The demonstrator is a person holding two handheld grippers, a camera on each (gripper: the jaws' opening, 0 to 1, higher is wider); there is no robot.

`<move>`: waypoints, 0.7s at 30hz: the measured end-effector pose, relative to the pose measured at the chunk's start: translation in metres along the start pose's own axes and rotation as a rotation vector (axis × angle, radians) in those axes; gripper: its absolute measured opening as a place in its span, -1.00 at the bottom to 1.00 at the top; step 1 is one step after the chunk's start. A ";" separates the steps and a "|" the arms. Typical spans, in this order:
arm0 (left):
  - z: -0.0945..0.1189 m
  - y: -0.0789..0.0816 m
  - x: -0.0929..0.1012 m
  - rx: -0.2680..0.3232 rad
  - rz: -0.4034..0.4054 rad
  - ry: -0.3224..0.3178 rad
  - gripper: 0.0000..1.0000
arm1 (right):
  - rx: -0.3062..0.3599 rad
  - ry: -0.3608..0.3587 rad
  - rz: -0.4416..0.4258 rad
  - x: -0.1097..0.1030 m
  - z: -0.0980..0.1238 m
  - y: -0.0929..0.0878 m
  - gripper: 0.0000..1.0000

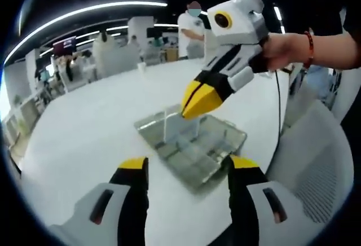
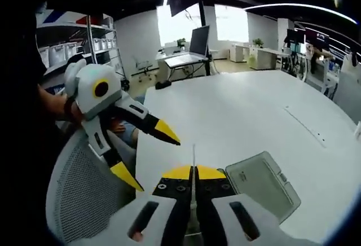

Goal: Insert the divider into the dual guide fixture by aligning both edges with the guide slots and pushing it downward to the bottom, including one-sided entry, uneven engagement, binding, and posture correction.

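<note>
Holding thin clear plastic divider (image 2: pixel 193 161) in closed right claw (image 1: pixel 198 100) above clear slotted fixture (image 1: pixel 192 147); we're not inserting yet, left claw (image 1: pixel 186 170) open.

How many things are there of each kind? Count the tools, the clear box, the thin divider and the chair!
Tools: 2, the left tool open, the right tool shut on the divider
Clear plastic fixture box: 1
Thin divider: 1
Mesh chair: 1
Total: 5
</note>
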State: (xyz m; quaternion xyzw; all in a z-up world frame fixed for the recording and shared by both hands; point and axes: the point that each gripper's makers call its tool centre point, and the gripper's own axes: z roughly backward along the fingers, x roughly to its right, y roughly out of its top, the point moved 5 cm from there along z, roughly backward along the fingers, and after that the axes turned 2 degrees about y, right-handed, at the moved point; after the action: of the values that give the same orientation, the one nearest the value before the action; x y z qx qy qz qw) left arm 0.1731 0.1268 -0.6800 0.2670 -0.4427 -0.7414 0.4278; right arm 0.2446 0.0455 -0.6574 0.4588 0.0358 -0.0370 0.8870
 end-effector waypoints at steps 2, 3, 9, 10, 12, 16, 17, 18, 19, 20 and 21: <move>0.001 -0.001 -0.001 -0.001 0.012 0.002 0.15 | -0.008 0.001 0.007 0.001 -0.001 -0.002 -1.00; 0.001 -0.002 -0.001 -0.005 0.017 0.003 0.15 | -0.013 0.005 0.014 0.001 -0.002 -0.003 -1.00; 0.005 -0.003 -0.003 -0.008 0.016 0.014 0.20 | -0.030 0.011 0.036 0.003 -0.004 -0.004 -1.00; 0.005 -0.002 -0.004 -0.003 0.021 0.018 0.22 | -0.039 0.016 0.046 0.003 -0.005 -0.006 -1.00; 0.006 0.000 -0.004 0.010 0.033 0.020 0.26 | -0.047 0.025 0.062 0.002 -0.007 -0.007 -1.00; 0.007 0.001 -0.003 0.016 0.024 0.019 0.35 | -0.054 0.033 0.078 0.001 -0.009 -0.008 -1.00; 0.007 0.000 -0.003 0.014 0.024 0.015 0.35 | -0.057 0.034 0.082 0.001 -0.010 -0.009 -1.00; 0.007 0.000 -0.003 0.014 0.025 0.014 0.36 | -0.059 0.035 0.084 0.002 -0.010 -0.010 -1.00; 0.007 0.000 -0.002 0.018 0.029 0.010 0.37 | -0.059 0.036 0.082 0.002 -0.010 -0.010 -1.00; 0.007 0.000 -0.002 0.021 0.032 0.010 0.36 | -0.059 0.040 0.082 0.003 -0.011 -0.011 -1.00; 0.007 0.001 -0.002 0.025 0.034 0.011 0.35 | -0.060 0.040 0.085 0.003 -0.011 -0.012 -1.00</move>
State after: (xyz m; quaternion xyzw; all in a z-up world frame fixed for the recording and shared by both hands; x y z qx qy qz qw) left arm 0.1691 0.1314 -0.6760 0.2691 -0.4540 -0.7270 0.4393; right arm 0.2462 0.0478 -0.6734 0.4336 0.0353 0.0110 0.9004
